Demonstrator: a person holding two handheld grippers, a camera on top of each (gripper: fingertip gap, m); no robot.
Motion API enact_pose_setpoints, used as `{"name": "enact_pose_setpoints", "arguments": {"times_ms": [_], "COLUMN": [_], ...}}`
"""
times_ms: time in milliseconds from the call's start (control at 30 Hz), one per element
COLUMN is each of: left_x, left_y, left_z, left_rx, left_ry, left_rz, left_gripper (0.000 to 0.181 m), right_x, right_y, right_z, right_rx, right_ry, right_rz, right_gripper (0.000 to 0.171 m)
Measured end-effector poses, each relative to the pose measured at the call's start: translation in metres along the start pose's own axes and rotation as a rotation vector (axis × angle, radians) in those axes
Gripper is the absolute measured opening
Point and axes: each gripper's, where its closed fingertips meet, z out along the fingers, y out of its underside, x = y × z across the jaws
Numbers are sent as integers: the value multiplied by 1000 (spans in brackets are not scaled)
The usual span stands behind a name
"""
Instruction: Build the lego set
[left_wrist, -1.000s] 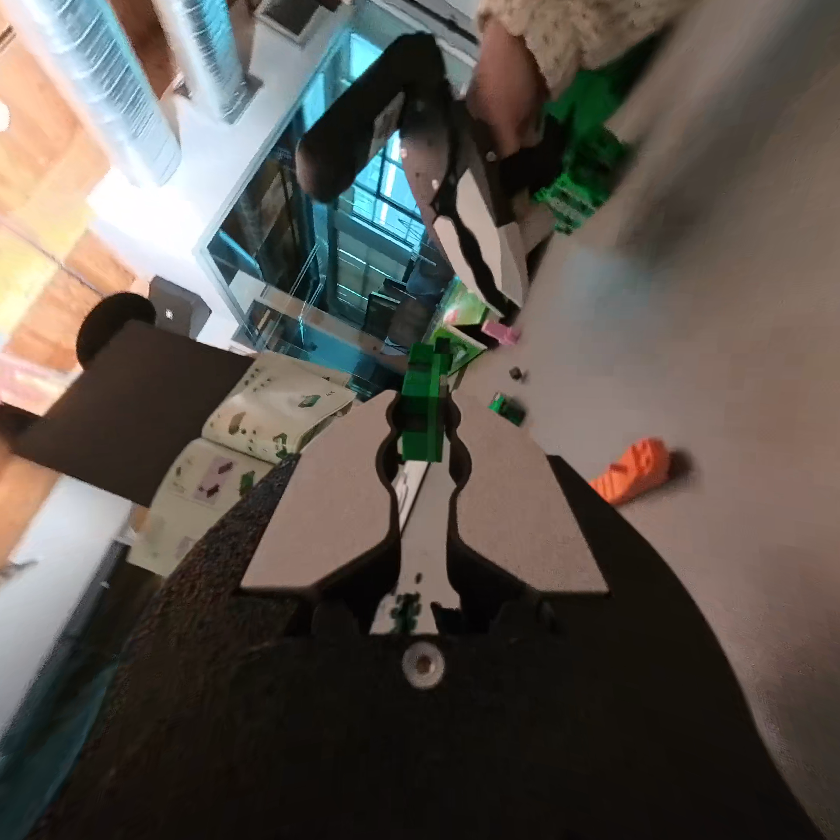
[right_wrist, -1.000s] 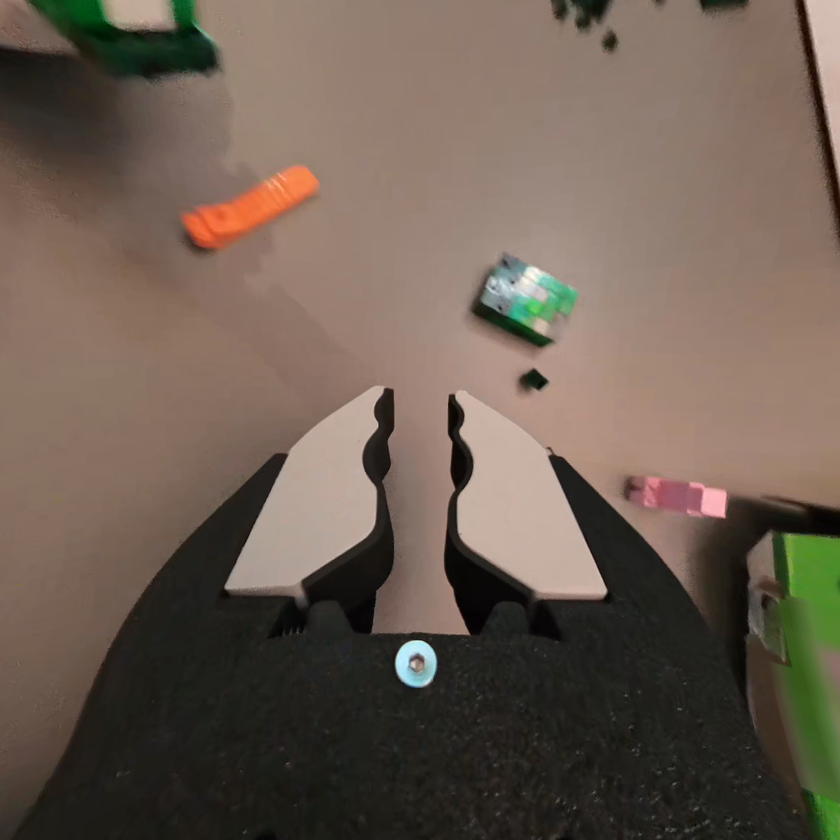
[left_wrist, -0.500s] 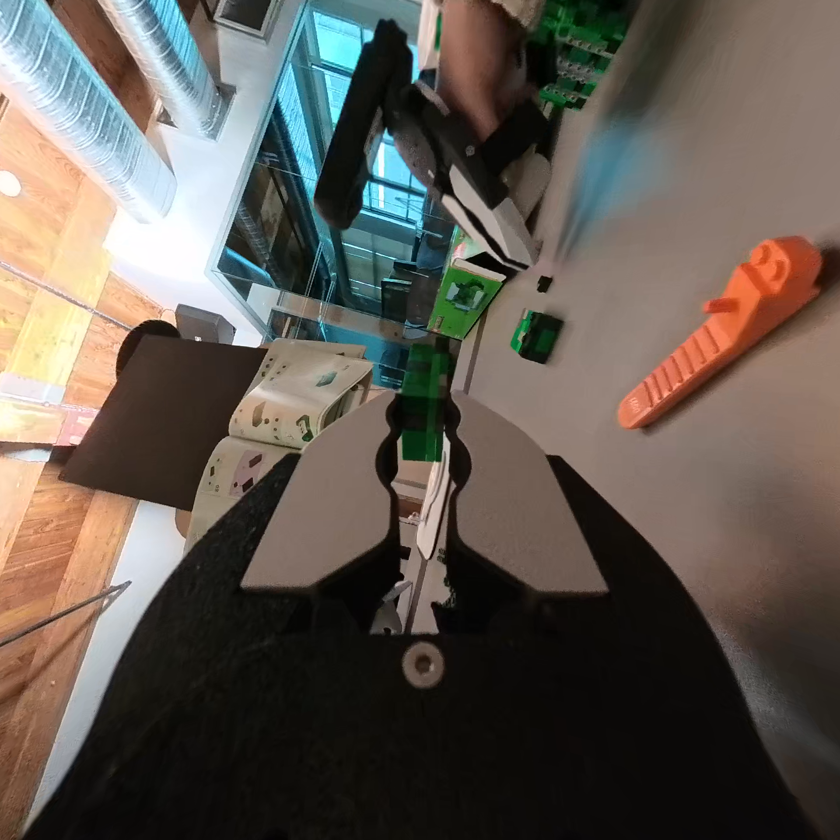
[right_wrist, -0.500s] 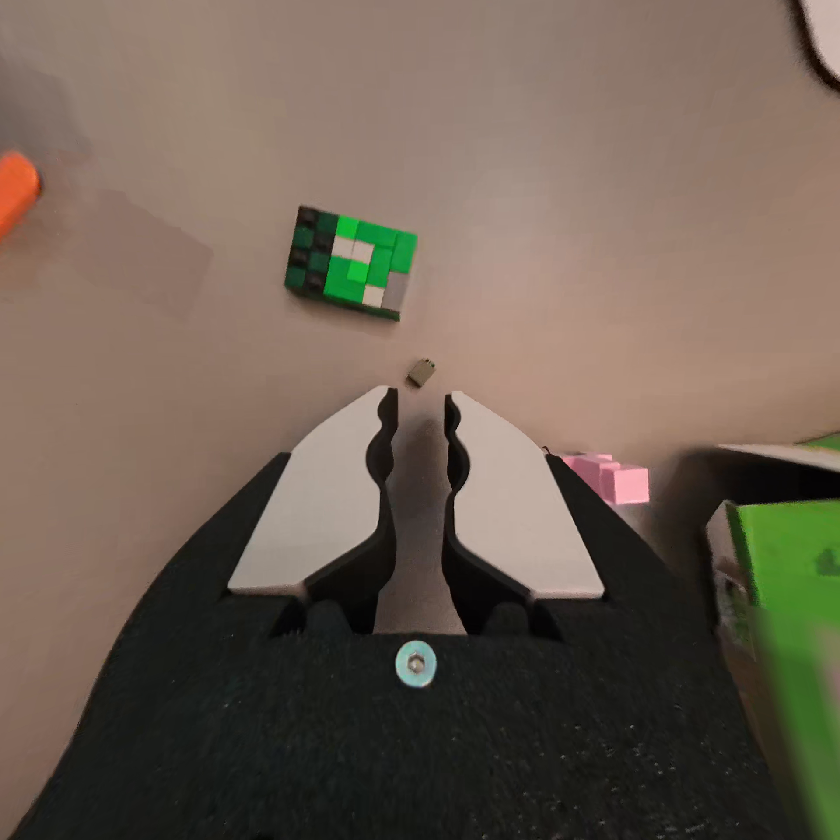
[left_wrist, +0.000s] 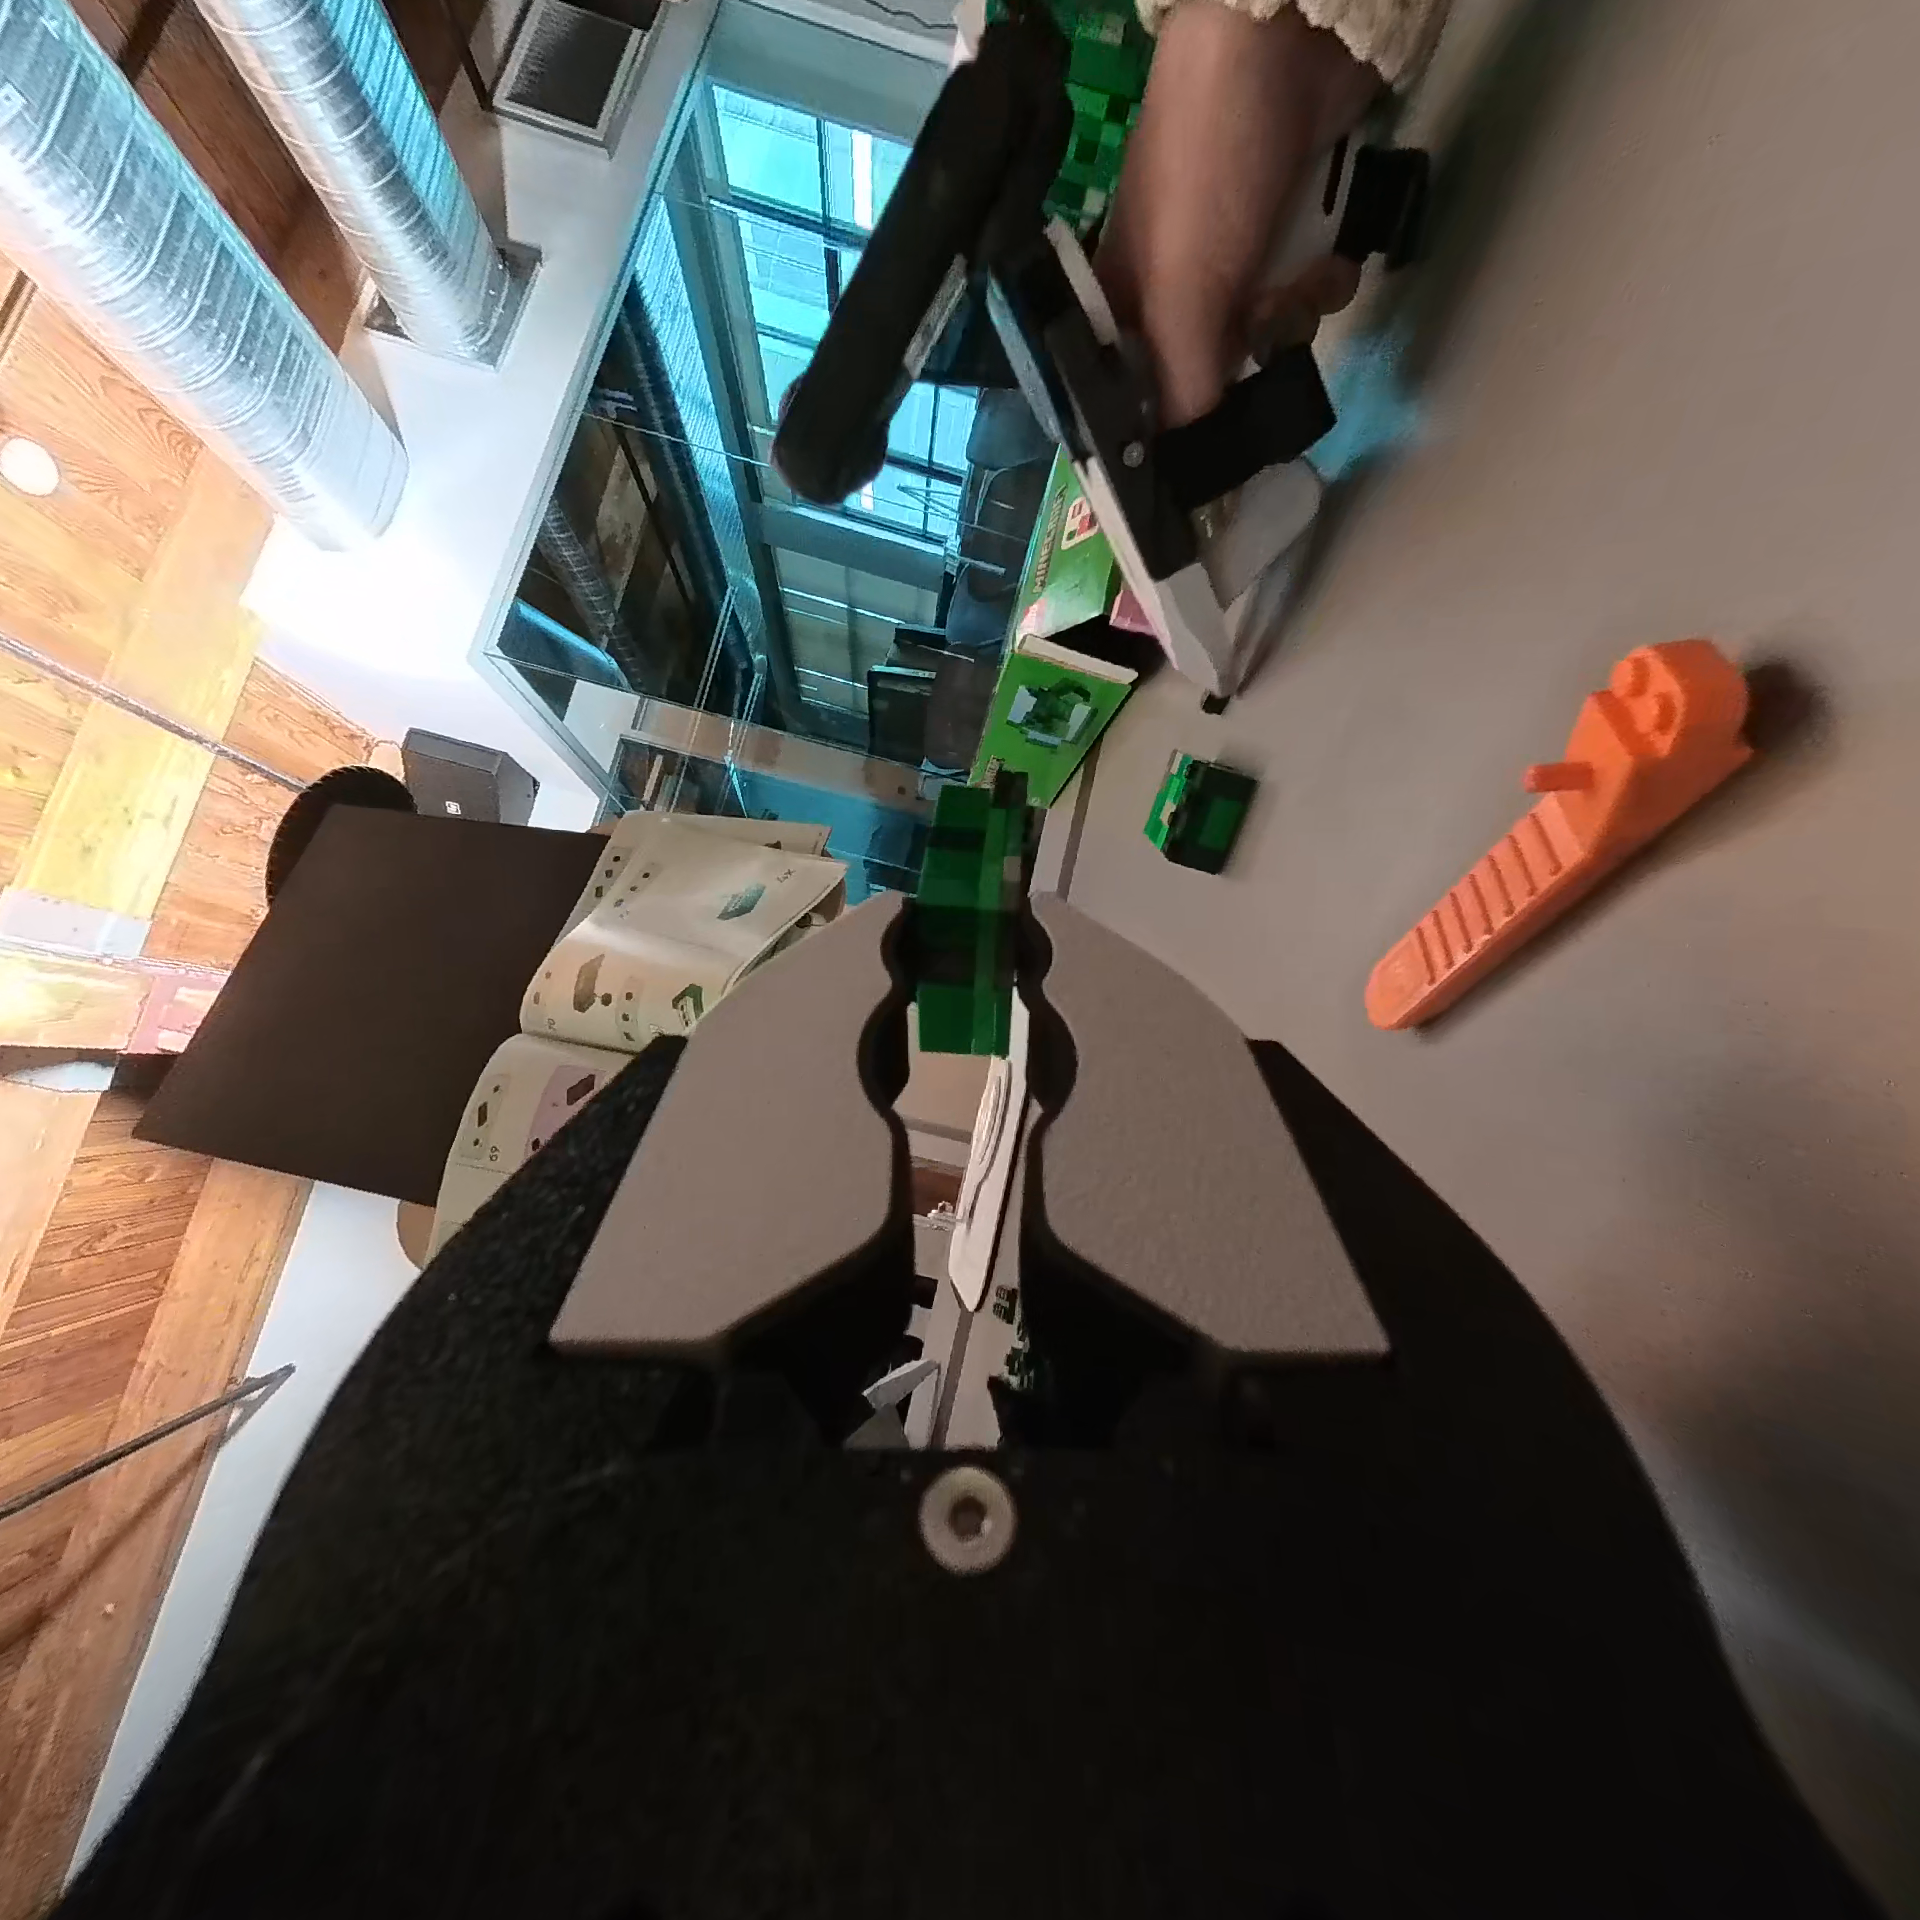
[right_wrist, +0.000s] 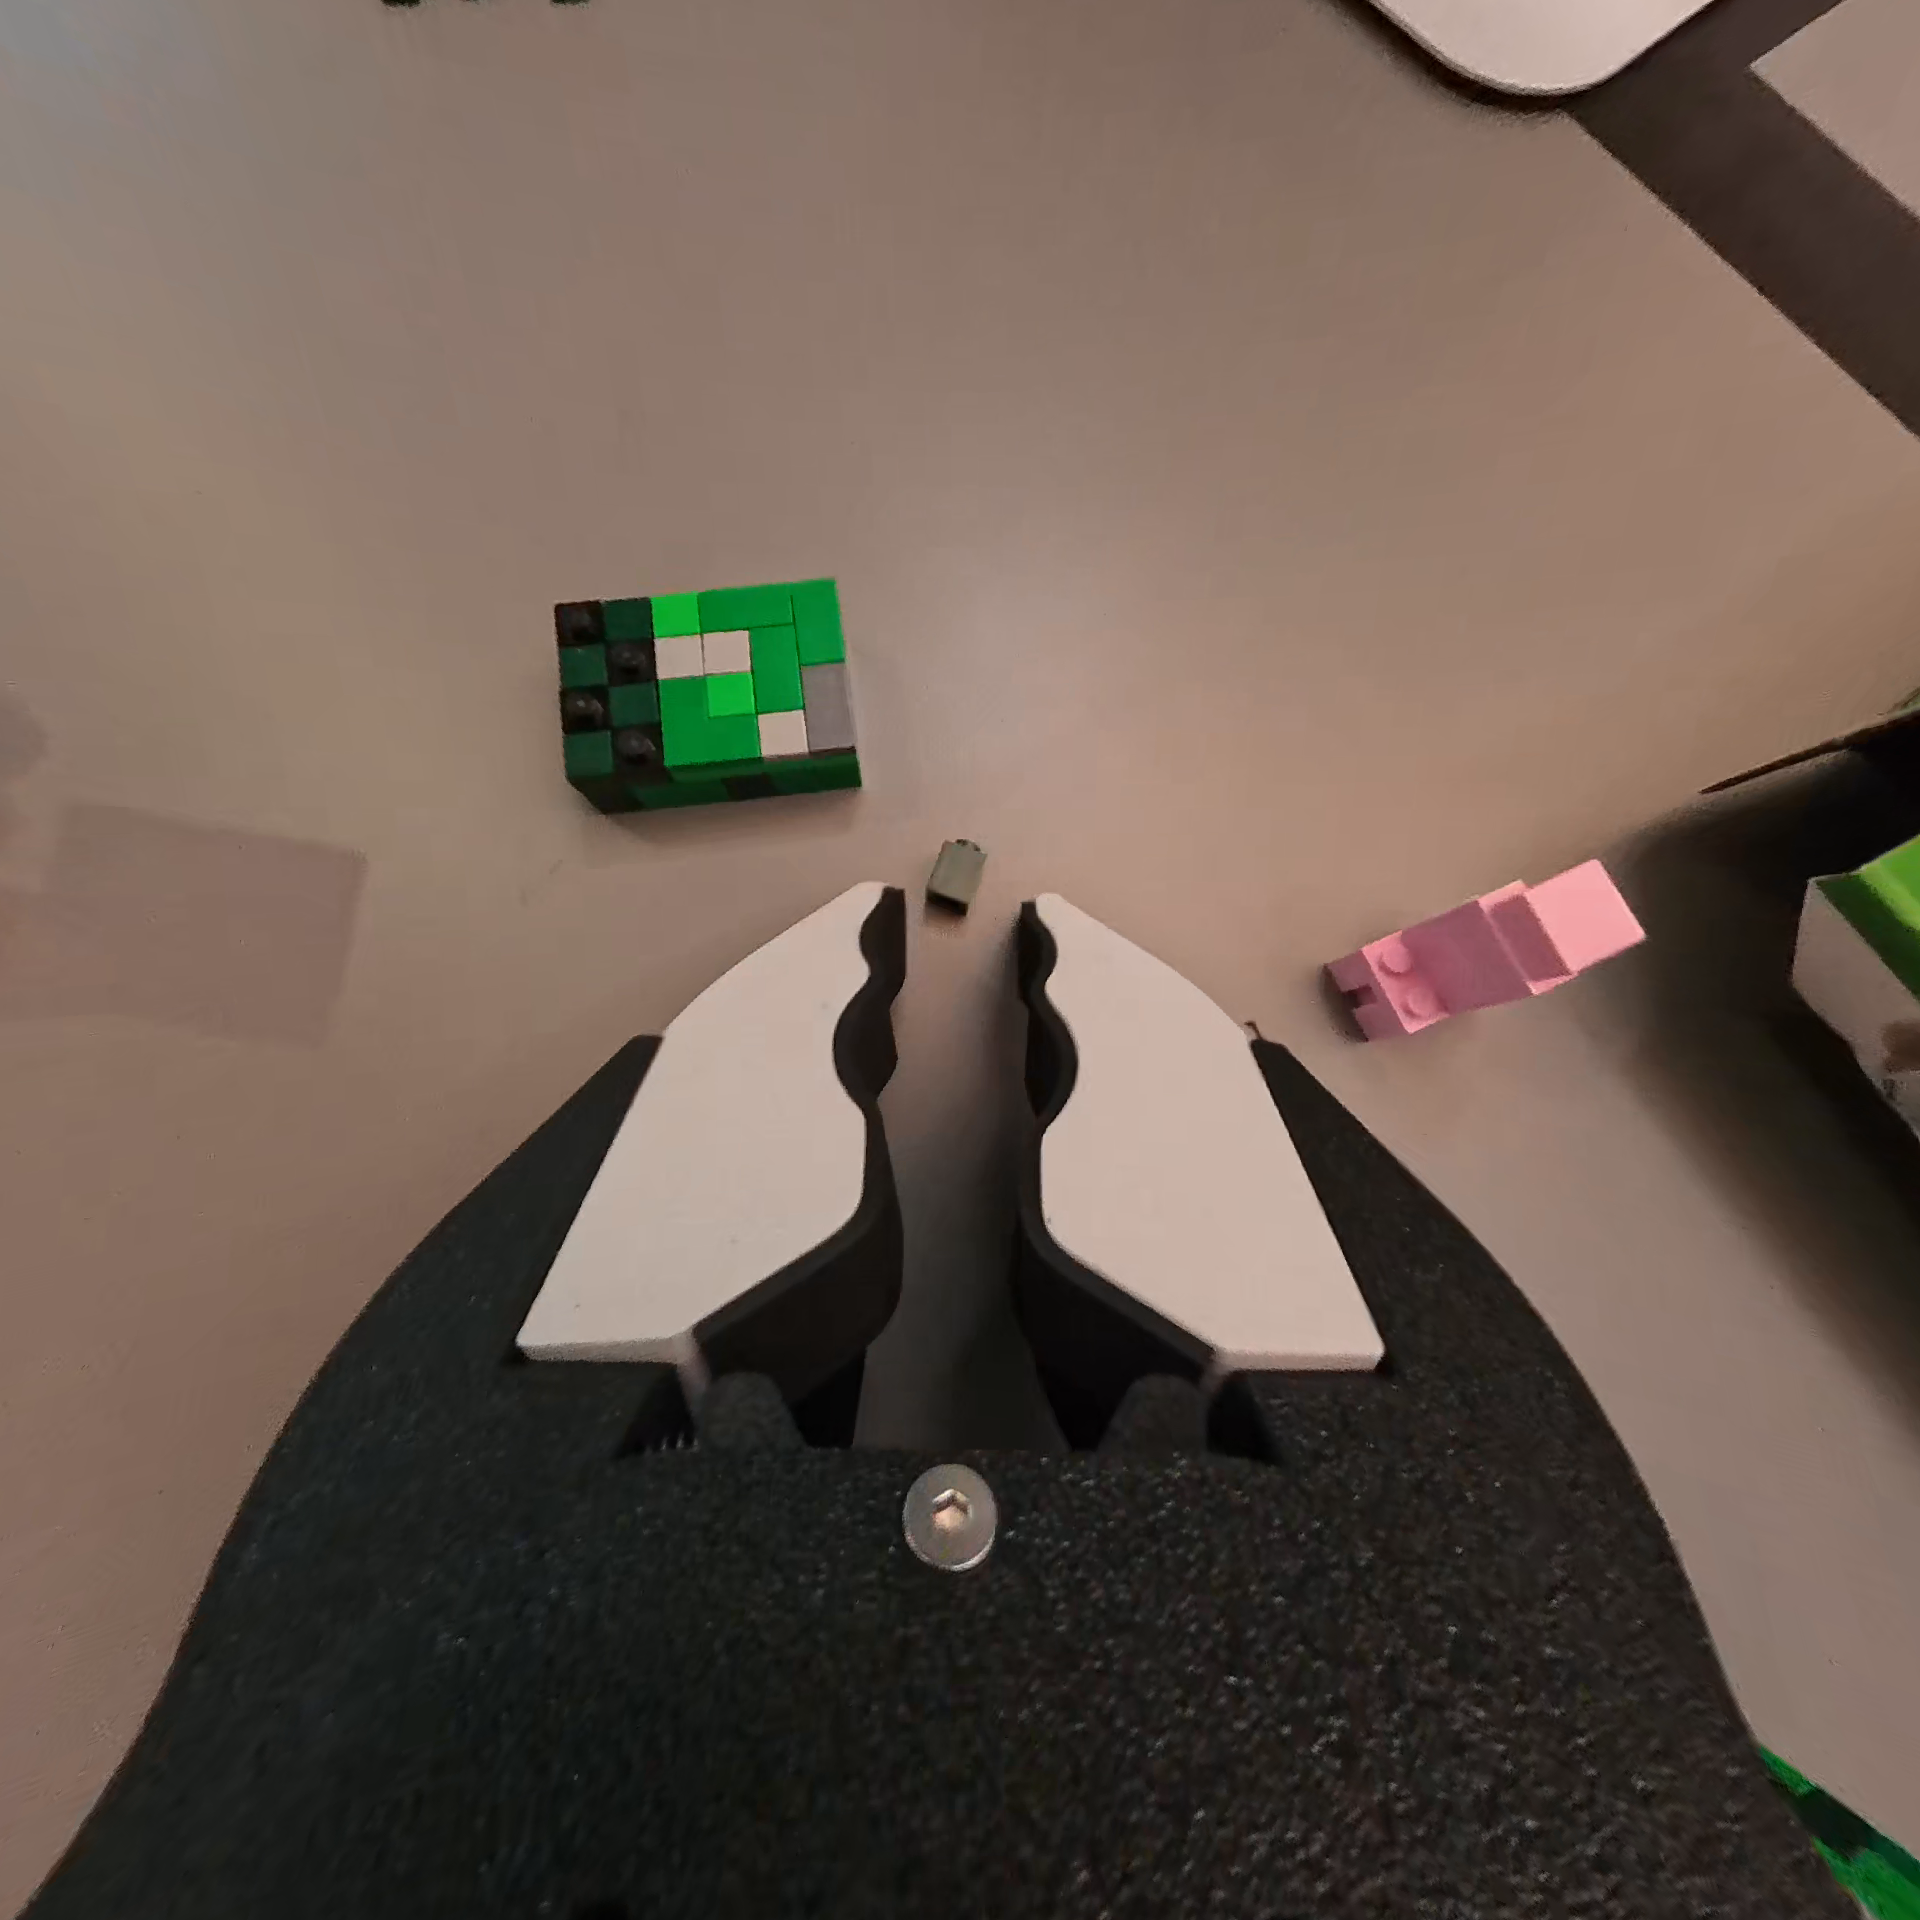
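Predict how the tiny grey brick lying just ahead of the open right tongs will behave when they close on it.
The tiny grey brick is far narrower than the right tongs, so it will probably feel nearly weightless. It lies loose on the smooth table, so an off-centre touch could likely skid or flip it. It looks like hard plastic, so probably stiff.

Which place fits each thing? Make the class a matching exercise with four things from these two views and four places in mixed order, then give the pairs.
Things
1. green lego stack
2. small grey piece
3. pink lego piece
4. orange brick separator

Places
A. flat on the table, seen in the left wrist view
B. clamped in the left gripper
C. right of the right gripper
D. just ahead of the right gripper's open fingertips

Pairs: 1-B, 2-D, 3-C, 4-A
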Motion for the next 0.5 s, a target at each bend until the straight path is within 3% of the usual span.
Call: {"name": "enact_pose_setpoints", "arguments": {"times_ms": [233,300,400,500], "left_x": [2,4,8,10], "left_y": [-2,-5,-11,-17], "left_z": [1,1,1,2], "left_rx": [7,13,31,49], "left_ry": [10,16,32,40], "left_rz": [0,8,29,33], "left_gripper": [18,18,18,18], "right_x": [-1,-13,-68,-111], "right_y": [-3,-10,-23,-21], "right_z": [3,-5,-33,-54], "right_rx": [-10,22,60,-25], "right_ry": [16,-32,-274,-385], "right_rz": [-80,-197,-464,-717], "right_gripper": [8,8,8,8]}}
